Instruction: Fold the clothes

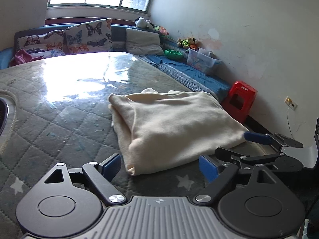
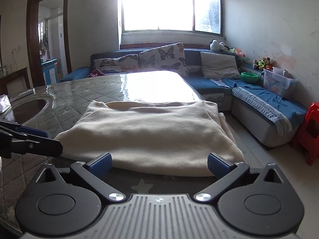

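A cream garment [image 1: 175, 127] lies folded into a thick rectangle on the quilted table top [image 1: 59, 119]. My left gripper [image 1: 159, 166] is open and empty, just short of the garment's near left corner. My right gripper [image 2: 158, 162] is open and empty, its blue pads [image 2: 100, 162] on either side of the garment's near folded edge [image 2: 151, 135]. The right gripper also shows in the left wrist view [image 1: 239, 145], at the garment's right corner. The left gripper also shows in the right wrist view [image 2: 30, 137], at the far left.
A round metal basin [image 2: 26, 109] is set in the table at the left. A blue corner sofa [image 2: 259, 99] with butterfly cushions [image 2: 163, 57], a green bowl [image 2: 250, 77] and a clear plastic box [image 2: 277, 82] stands behind. A red stool [image 2: 309, 133] stands on the floor at right.
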`<state>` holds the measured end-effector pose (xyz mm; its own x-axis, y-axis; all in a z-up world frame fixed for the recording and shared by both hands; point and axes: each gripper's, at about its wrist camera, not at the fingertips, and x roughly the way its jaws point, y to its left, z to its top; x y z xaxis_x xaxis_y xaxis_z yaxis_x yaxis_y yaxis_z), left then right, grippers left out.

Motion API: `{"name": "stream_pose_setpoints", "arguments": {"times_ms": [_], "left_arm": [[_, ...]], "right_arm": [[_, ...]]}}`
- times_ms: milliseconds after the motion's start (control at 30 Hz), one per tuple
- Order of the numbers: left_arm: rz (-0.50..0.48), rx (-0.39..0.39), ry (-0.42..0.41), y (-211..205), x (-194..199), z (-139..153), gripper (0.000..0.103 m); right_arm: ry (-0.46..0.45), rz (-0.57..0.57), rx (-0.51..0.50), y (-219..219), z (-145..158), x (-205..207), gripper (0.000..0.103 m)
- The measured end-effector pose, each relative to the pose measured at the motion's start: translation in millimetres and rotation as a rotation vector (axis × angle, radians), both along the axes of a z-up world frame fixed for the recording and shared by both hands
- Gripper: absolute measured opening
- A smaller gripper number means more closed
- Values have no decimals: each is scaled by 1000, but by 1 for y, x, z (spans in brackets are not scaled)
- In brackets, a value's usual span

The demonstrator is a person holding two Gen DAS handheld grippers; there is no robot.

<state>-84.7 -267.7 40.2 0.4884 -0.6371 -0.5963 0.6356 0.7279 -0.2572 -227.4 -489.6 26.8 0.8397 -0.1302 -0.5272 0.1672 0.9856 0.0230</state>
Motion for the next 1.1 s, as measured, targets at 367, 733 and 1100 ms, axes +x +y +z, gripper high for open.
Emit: {"name": "stream_pose_setpoints", "arguments": {"times_ms": [367, 733, 1100], "left_arm": [[72, 4, -10, 23, 0, 1, 103], [103, 33, -7, 32, -8, -1, 103], [90, 71, -23, 27, -20, -1, 103]], "right_arm": [[8, -5, 11, 6, -3, 0, 103], [0, -15, -1, 14, -4, -5, 103], [51, -69, 57, 18, -9, -14, 103]]}}
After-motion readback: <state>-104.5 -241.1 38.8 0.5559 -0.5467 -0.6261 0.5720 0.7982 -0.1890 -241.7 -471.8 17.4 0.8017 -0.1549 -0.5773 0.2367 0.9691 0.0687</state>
